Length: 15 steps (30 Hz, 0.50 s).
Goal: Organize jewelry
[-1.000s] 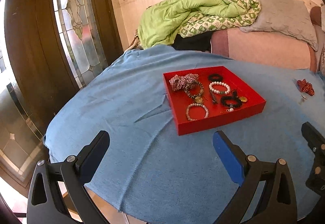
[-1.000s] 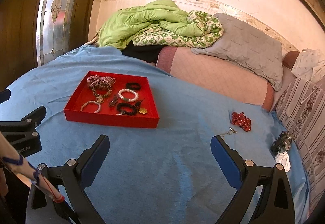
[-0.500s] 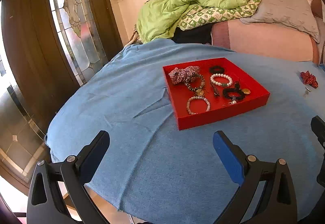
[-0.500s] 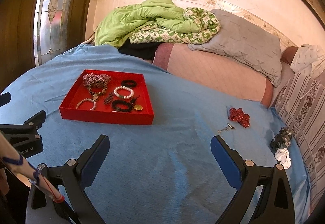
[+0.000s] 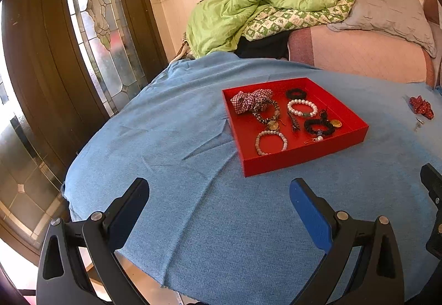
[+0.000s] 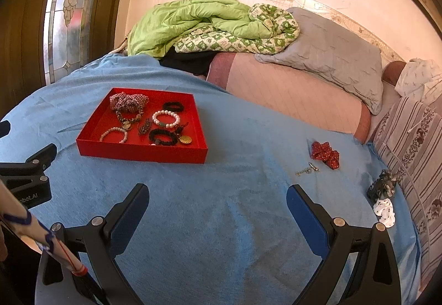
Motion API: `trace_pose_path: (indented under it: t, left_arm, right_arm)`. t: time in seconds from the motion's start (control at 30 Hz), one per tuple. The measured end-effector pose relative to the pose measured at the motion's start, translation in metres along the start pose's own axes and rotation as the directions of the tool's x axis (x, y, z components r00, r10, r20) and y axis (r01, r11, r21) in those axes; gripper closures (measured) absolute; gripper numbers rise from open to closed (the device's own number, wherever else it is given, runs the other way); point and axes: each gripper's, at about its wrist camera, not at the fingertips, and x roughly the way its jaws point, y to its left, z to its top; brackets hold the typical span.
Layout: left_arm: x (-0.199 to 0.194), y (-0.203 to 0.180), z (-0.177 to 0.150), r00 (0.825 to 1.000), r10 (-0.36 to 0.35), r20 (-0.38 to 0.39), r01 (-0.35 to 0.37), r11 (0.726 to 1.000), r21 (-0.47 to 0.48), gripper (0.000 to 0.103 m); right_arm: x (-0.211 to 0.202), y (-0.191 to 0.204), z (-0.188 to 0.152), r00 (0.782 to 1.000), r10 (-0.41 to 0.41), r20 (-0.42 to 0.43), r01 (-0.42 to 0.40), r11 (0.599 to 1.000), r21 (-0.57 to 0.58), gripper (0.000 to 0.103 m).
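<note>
Blue cloth (image 6: 221,222), red tray (image 6: 138,151), scattered scrunchies.

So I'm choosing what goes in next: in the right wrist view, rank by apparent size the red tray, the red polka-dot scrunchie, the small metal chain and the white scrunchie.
1. Red tray
2. Red polka-dot scrunchie
3. White scrunchie and small metal chain: these look alike, and the white one lies nearer the camera, so unranked.
</note>
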Motion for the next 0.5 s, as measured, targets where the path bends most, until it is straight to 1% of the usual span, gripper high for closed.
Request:
trace_pose_path:
  t: [0.5]
  left_arm:
    - [0.0022,-0.0003,-0.0004,1.000,-0.004,-0.009,0.004,1.000,-0.001,0.002]
  right_arm:
    - [0.0048,0.0007,-0.0026,1.000,0.002,-0.014,-0.002,1.000,-0.006,0.002]
